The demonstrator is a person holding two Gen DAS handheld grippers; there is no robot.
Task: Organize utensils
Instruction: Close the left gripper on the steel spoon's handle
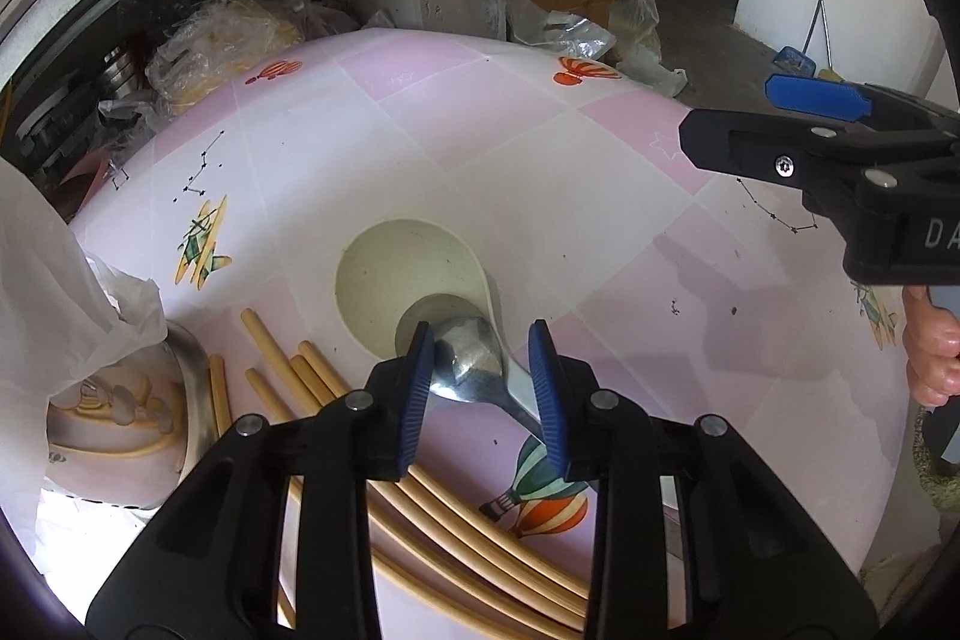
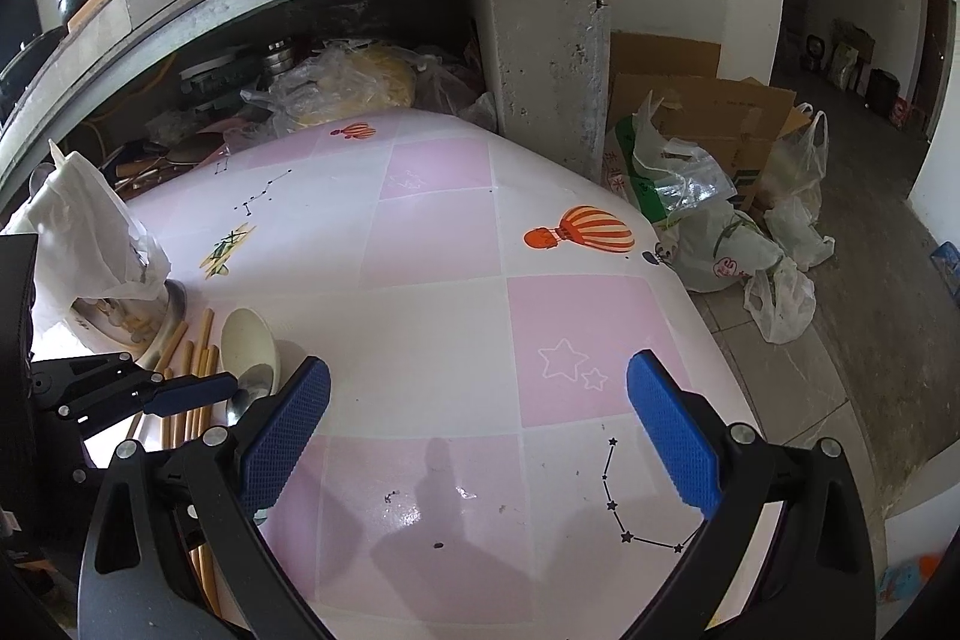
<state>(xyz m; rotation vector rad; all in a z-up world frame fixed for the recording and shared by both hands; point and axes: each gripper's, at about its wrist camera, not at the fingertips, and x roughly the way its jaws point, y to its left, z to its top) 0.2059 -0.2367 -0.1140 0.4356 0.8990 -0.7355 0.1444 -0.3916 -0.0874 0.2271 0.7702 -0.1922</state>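
Here, on a table (image 1: 540,196) covered with a pink-and-white checked cloth printed with hot-air balloons, stars and small planes, the left gripper (image 1: 487,388) is lowered over a metal spoon (image 1: 474,361). Its blue ribbed pads stand on either side of the spoon, narrowed to roughly its width; the left pad sits against the bowl's edge and the right pad against the handle, though whether they truly press on the metal cannot be told. The spoon's bowl rests partly inside a cream ceramic soup spoon (image 1: 408,280) lying on the cloth, and its handle runs back toward the camera between the fingers.

Just to the left of the spoons lies a loose bundle of bamboo chopsticks (image 1: 282,382), some passing beneath the gripper. Beyond them, at the table's left edge, a metal container (image 2: 162,316) lies tipped on its side, draped in a white plastic bag (image 2: 90,232).

The right gripper (image 2: 480,436) hovers above bare cloth well to the right of the utensils, its jaws spread wide with nothing between them. A hand (image 1: 933,358) grips its handle at the frame's right edge.
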